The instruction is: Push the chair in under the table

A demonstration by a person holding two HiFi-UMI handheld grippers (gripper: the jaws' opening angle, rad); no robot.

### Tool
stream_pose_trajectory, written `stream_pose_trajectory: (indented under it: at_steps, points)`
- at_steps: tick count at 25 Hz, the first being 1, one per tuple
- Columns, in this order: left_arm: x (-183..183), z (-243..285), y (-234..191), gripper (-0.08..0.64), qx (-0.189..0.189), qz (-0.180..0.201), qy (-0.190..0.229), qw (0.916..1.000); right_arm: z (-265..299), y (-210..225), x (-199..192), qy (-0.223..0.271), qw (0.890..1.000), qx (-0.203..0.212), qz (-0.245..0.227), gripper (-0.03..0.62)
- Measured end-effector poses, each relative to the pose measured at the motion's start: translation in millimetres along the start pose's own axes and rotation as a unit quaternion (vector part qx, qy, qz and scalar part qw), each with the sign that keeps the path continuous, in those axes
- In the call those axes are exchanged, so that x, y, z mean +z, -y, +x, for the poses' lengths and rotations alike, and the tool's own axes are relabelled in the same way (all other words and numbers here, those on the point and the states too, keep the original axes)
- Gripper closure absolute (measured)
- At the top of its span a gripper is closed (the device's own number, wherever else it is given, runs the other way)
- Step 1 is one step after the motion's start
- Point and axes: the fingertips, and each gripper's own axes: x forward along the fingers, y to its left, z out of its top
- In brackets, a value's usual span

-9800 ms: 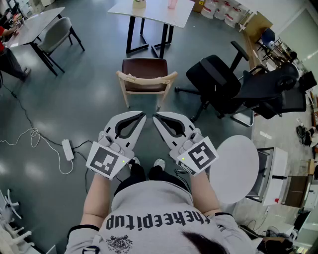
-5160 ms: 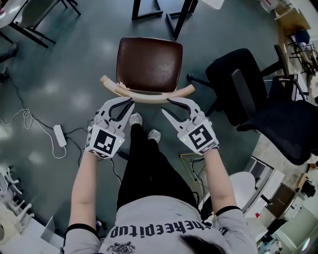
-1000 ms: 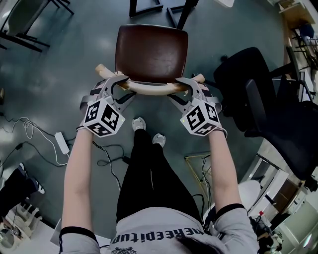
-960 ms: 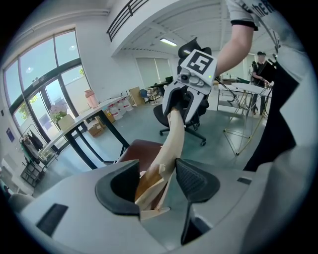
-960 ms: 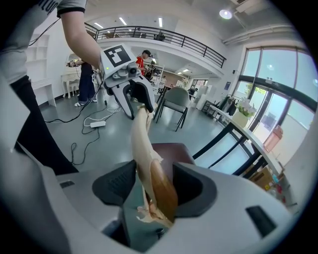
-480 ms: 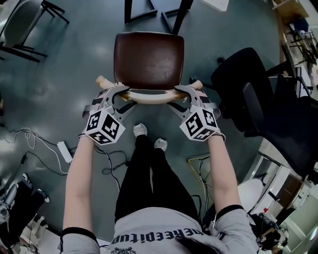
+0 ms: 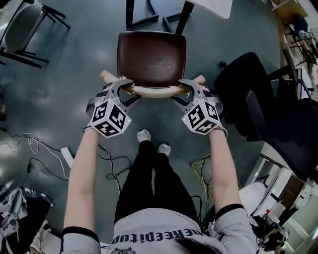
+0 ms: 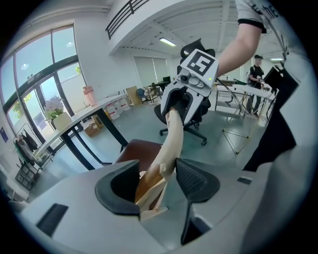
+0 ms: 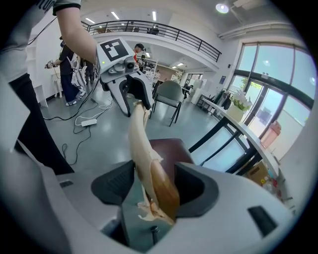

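Note:
The chair has a dark brown seat (image 7: 151, 57) and a curved pale wooden backrest (image 7: 154, 91). It stands just short of the black legs (image 7: 130, 12) of the white table (image 7: 213, 6). My left gripper (image 7: 121, 85) is closed on the backrest's left end. In the left gripper view the wood (image 8: 171, 139) fills the gap of that gripper (image 8: 158, 179). My right gripper (image 7: 188, 85) holds the right end. Its jaws are opening, with the backrest (image 9: 141, 144) still touching both pads of this gripper (image 9: 154, 183).
A black office chair (image 7: 263, 104) stands close on the right. A grey chair (image 7: 22, 20) is at the far left. Cables and a power strip (image 7: 67, 156) lie on the floor at the left. My feet (image 7: 144, 135) are right behind the chair.
Both grippers have stayed on the backrest. The chair has slid a little closer to the table legs, and my feet have stepped forward behind it.

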Motion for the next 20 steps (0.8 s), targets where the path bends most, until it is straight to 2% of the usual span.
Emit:
stream_pose_trajectory:
  at_steps: [9, 20]
  points:
    - [-1, 9, -28, 0.327, -0.009, 0.011, 0.017, 0.9998, 16, 25, 4, -0.009, 1.000, -0.011, 0.008, 0.330]
    - [1, 13, -32, 0.327, -0.027, 0.014, 0.024, 0.9992, 18, 30, 2, -0.018, 1.000, -0.008, 0.011, 0.328]
